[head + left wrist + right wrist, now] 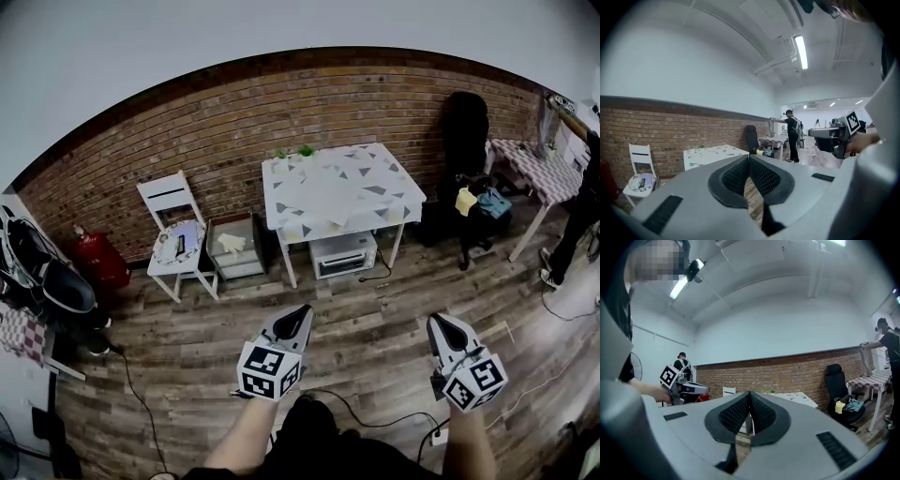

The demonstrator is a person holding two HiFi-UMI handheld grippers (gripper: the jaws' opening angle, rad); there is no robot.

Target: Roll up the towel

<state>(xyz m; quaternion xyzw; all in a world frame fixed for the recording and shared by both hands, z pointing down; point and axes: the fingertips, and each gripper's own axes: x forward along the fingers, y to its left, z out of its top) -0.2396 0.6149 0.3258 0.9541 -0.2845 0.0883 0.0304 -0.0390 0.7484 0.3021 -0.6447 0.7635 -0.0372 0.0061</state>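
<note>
**Up at 12 o'clock: towel on the far table, both grippers shut**

Over on the white table [277,202] by the brick wall [187,141], dead ahead at 12 o'clock in the head view, there's a pale cloth with grey triangles. The rumpled bit in the middle looks like the towel [330,192]. Honestly it's too small from here to tell towel from tablecloth.

Two little green plants [292,151] sit at the table's far edge, about 11 o'clock of the towel. Under the table, at 6 o'clock, a white countertop oven [342,253] sits on the floor. Out at 9 o'clock there's a low box [234,262] with something white on top, then a white folding chair [173,230] with stuff on its seat, then a red cylinder [98,258]. At 3 o'clock stands a black office chair [466,141].

Both grippers are well apart from the table, out over the wooden floor [375,319]. The left gripper [302,311] is at roughly 7 o'clock of the table and the right gripper [441,323] at 5 o'clock. Each gripper's own view shows the black ribbed pads [735,177] meeting at the tips, so the jaws are closed on both, with nothing between them.
</note>
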